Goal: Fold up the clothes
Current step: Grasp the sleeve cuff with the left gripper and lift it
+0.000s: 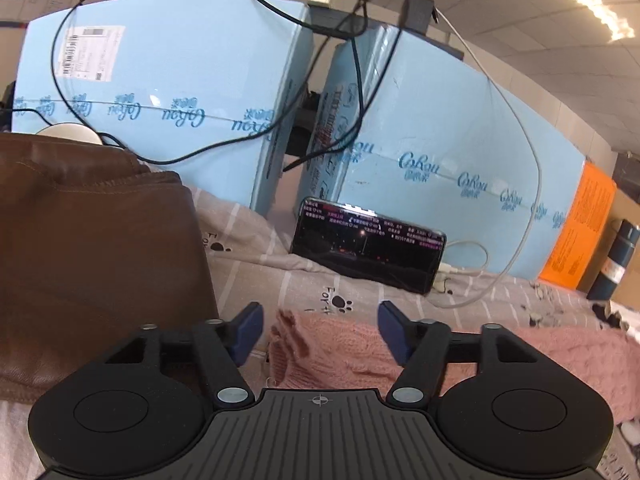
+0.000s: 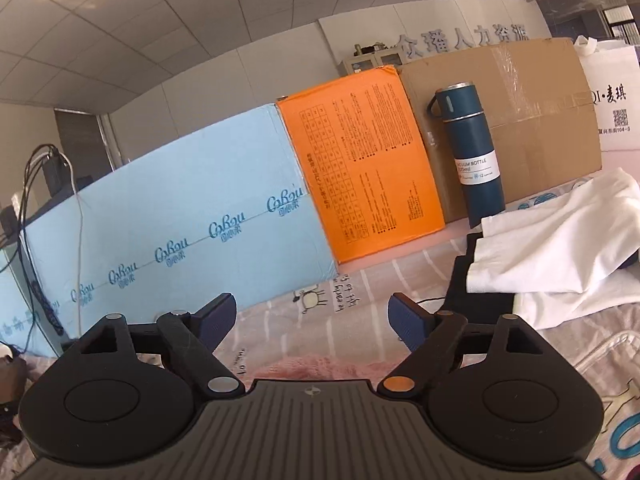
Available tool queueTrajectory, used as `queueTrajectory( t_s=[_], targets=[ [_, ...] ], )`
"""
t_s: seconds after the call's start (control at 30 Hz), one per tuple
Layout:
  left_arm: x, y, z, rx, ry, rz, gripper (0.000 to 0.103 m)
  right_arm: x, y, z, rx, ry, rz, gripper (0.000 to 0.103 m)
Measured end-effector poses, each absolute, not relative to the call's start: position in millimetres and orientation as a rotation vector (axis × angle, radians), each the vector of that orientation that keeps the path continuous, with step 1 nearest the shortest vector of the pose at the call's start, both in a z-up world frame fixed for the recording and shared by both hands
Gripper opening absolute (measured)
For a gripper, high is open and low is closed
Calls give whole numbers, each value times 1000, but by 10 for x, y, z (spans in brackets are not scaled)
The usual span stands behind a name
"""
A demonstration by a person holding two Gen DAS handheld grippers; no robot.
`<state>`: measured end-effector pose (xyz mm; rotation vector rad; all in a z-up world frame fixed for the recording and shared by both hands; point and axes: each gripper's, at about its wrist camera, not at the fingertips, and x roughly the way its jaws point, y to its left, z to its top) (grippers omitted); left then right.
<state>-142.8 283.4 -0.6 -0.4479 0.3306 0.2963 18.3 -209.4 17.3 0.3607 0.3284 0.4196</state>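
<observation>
A pink knitted garment (image 1: 340, 352) lies on the patterned bed sheet (image 1: 304, 280), just below and between the fingers of my left gripper (image 1: 320, 330), which is open and empty above its edge. A strip of the pink garment (image 2: 304, 366) also shows under my right gripper (image 2: 312, 322), which is open and empty. A brown leather garment (image 1: 100, 248) is piled to the left of the left gripper. White clothes (image 2: 556, 240) lie over a black garment (image 2: 476, 292) to the right of the right gripper.
A phone (image 1: 366, 244) with a lit screen leans against light blue boxes (image 1: 180, 100), with cables (image 1: 520, 152) hanging over them. An orange box (image 2: 360, 176), a cardboard box (image 2: 520, 120) and a dark blue bottle (image 2: 472, 152) stand along the back edge.
</observation>
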Motion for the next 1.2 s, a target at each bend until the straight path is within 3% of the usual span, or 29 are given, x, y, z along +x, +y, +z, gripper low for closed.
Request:
queueTrajectory(
  t_s=[0.2, 0.3, 0.37, 0.57, 0.6, 0.63, 0.67, 0.7, 0.83, 1.07, 1.2],
  targets=[
    [-1610, 2844, -215, -939, 432, 204, 90, 157, -1991, -2, 336, 384, 482, 84],
    [-1397, 2734, -333, -976, 512, 199, 92, 174, -2010, -52, 357, 410, 500, 84],
    [-1267, 2702, -354, -961, 479, 210, 96, 157, -2022, -74, 353, 405, 493, 84],
    [-931, 2670, -395, -913, 377, 289, 95, 125, -2079, -88, 369, 387, 489, 84],
    [-916, 2631, -399, -868, 364, 307, 89, 123, -2080, -88, 369, 386, 487, 84],
    [-890, 2589, -404, -804, 375, 336, 64, 124, -2078, -93, 369, 388, 486, 84],
    [-873, 2567, -412, -747, 390, 349, 49, 124, -2075, -98, 369, 390, 485, 84],
    [-859, 2549, -421, -692, 405, 358, 21, 125, -2069, -104, 368, 393, 484, 84],
    [-1018, 2452, -302, -610, 354, 311, 17, 123, -2045, -122, 361, 399, 480, 84],
    [-1687, 2132, 140, -526, 94, 239, 17, 102, -2054, -107, 363, 389, 506, 84],
    [-1931, 2190, 200, -484, 68, 400, 17, 86, -2051, -101, 378, 394, 567, 84]
  ],
)
